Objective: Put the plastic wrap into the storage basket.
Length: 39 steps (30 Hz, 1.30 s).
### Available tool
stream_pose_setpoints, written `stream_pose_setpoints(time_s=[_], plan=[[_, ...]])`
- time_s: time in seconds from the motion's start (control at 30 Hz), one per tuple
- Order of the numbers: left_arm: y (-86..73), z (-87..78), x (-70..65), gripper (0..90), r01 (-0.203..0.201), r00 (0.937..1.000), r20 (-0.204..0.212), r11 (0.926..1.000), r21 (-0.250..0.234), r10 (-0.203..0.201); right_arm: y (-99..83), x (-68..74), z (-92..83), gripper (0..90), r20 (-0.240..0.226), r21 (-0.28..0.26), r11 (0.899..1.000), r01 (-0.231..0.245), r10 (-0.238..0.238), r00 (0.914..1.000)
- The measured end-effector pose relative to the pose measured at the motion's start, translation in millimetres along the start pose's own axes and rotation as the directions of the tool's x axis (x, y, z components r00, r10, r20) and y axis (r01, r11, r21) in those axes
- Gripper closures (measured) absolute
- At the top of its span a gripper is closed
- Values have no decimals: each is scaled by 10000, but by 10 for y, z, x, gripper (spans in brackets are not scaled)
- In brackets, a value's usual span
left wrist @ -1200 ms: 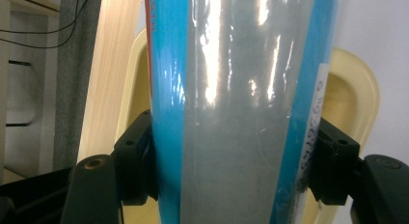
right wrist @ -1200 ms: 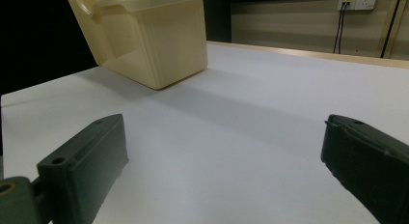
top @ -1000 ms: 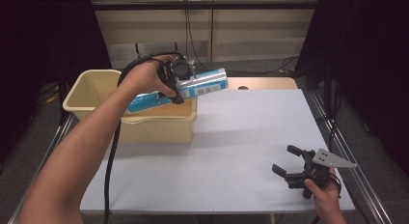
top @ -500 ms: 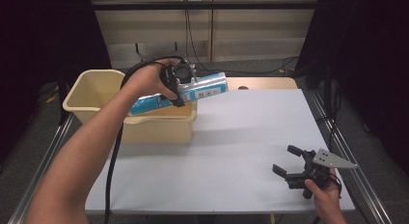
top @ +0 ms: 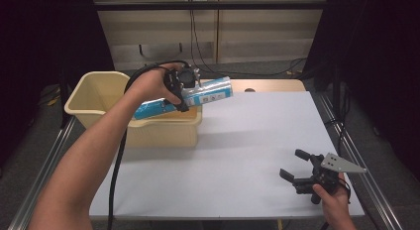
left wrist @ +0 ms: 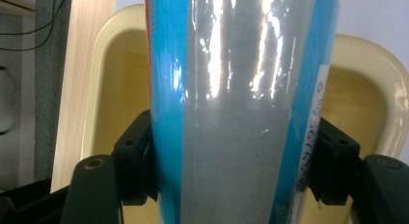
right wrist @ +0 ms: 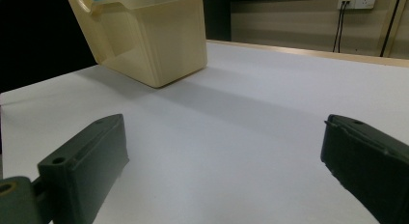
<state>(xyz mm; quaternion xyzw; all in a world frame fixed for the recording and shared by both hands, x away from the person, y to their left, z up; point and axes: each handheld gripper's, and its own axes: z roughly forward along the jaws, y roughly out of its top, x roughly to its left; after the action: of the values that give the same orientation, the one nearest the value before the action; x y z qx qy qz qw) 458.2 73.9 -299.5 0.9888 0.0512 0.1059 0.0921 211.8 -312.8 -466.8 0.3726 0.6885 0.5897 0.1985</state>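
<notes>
Left gripper (top: 184, 93) clamps the blue-and-clear tube pack (top: 190, 96) mid-length, held tilted over the cream bin (top: 94, 93). Glossy film looks slippery and probably light; the middle seems the safest hold. Right gripper (top: 303, 169) rests on the table (top: 247, 131), 2 jaws spread, empty.

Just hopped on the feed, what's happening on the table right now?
A person works with a gripper in each hand. The left gripper is clamped on a blue and clear packet and holds it in the air, slanted over the front rim of the cream tub at the table's far left. One end of the packet dips toward the tub; the other sticks out over the white table. The right gripper rests open and empty near the table's front right corner.
</notes>
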Motion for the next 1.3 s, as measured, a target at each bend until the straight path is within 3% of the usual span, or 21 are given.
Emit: stream_pose_setpoints(time_s=[0.3,0.63,0.93,1.13,1.3], plan=[[-22,39,19,322,61,9999,122,9999,-87,-60,-2,-5,2,22,14,-3,10000,34,-34,10000],[-38,73,39,321,-241,9993,267,9997,-77,243,0,-4,-2,22,16,-46,10000,28,-28,10000],[-59,102,42,320,-281,9993,228,9996,-85,283,-3,-9,-2,22,47,-17,10000,50,-50,10000],[-88,133,45,320,-4,9995,312,9996,-271,12,-3,-5,0,22,49,-2,10000,21,-21,10000],[-121,168,54,317,19,9988,492,9999,-107,-13,-3,-6,-2,22,35,-13,10000,9,-9,10000]])
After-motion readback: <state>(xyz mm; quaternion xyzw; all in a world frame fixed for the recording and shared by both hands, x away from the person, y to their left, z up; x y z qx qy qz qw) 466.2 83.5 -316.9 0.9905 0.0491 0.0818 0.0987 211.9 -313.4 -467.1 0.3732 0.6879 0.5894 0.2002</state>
